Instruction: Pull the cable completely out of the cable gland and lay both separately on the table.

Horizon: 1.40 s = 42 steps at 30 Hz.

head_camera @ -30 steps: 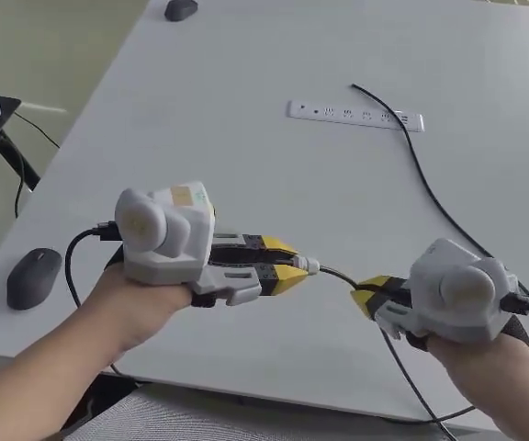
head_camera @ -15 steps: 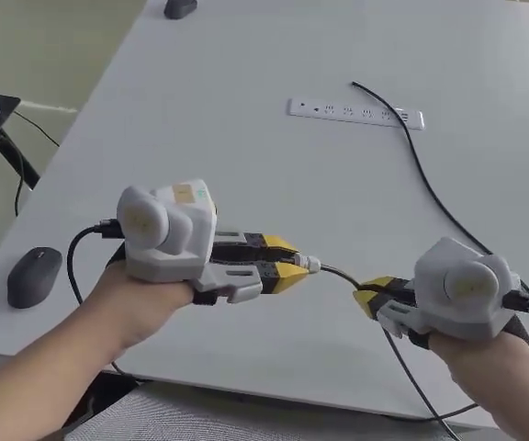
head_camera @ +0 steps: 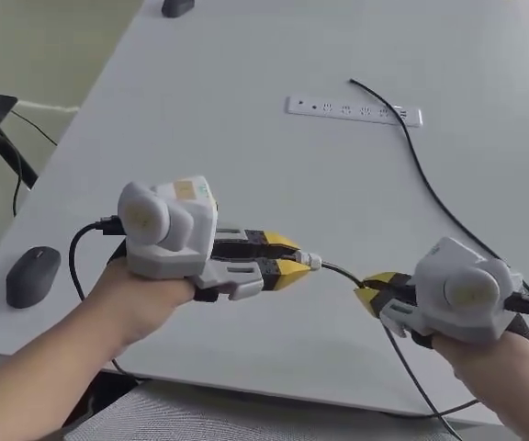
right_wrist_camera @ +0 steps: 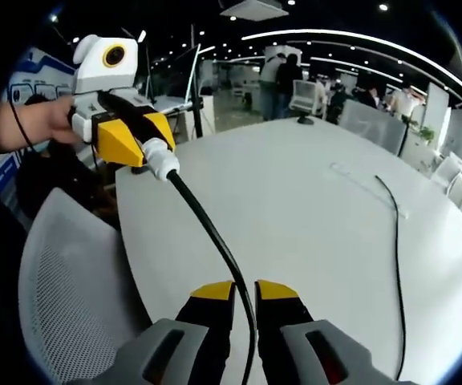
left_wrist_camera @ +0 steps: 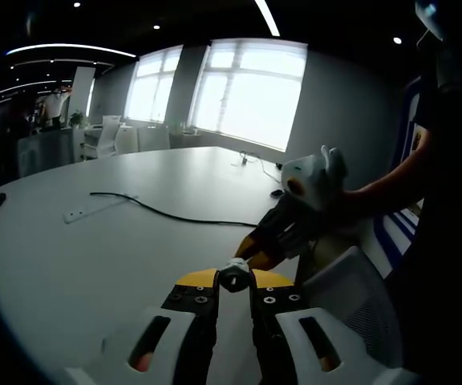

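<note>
The left gripper (left_wrist_camera: pixel 234 282) is closing its jaws almost together on the white cable gland (left_wrist_camera: pixel 235 274), which is poking out just past the yellow tips. The right gripper (right_wrist_camera: pixel 245 293) is holding its jaws at a narrow slot, with the black cable (right_wrist_camera: pixel 207 228) running down through it and, as far as I can judge, pinched there. The cable is hanging in a shallow sag between the two grippers, one end seated in the gland, so it is not yet out.

Each gripper is taking one part, probably so that the gland is being braced while the cable is being drawn away along its own line. Both are hovering above the near edge of the worktop (head_camera: pixel 246 165), so neither part is resting on it.

There is wide bare surface lying ahead of the grippers for setting the two parts down apart. The power strip (head_camera: pixel 352 111) and its dark lead (head_camera: pixel 430 188) are sitting well beyond, the lead trailing toward the right gripper's side, where it could be getting in the way. A mouse (head_camera: pixel 33 276) is lying near the left edge, and a mesh chair (right_wrist_camera: pixel 62 273) is standing against the near side, limiting room for a backward pull.
</note>
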Motion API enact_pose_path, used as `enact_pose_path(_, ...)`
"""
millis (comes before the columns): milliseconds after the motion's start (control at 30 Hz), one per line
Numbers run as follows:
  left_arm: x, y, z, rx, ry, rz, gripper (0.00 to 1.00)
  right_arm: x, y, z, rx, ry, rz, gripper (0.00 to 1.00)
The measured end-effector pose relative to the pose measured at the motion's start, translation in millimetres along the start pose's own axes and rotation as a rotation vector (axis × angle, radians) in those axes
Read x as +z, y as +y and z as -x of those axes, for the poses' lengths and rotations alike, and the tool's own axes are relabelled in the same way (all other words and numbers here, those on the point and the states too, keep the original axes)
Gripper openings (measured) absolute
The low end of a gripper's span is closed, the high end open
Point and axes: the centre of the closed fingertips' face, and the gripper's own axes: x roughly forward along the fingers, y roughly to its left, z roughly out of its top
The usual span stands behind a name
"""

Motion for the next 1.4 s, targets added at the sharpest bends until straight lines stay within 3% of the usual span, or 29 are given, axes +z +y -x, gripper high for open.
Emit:
enact_pose_path(133,-0.3,0.2,-0.1,0.001,0.001,0.003,0.15,8.4,0.8,5.6,0.003,-0.021,0.036,0.11)
enact_pose_path(367,0.3,-0.4,-1.0,0.001,0.002,0.003,0.15,37.0,12.7,10.6,0.05,-0.071,0.098,0.15)
enact_pose_path(533,-0.1,-0.4,-1.0,0.002,0.005,0.002,0.15,55.0,22.1,10.6,0.056,-0.106,0.19,0.13)
enact_pose_path(733,-0.5,0.8,0.0,0.003,0.008,-0.001,0.15,62.2,35.5,5.8,0.093,-0.102,0.233,0.12)
enact_pose_path(1000,-0.7,0.8,0.4,0.001,0.008,-0.001,0.15,72.8,46.7,6.4,0.104,-0.127,0.323,0.05)
enact_pose_path(1233,0.3,0.9,1.7,-0.001,0.003,0.003,0.15,72.3,49.4,6.1,0.107,-0.131,0.354,0.01)
enact_pose_path(1400,0.0,-0.8,1.6,0.001,0.002,-0.002,0.15,71.7,49.7,6.3,0.101,-0.132,0.333,0.0)
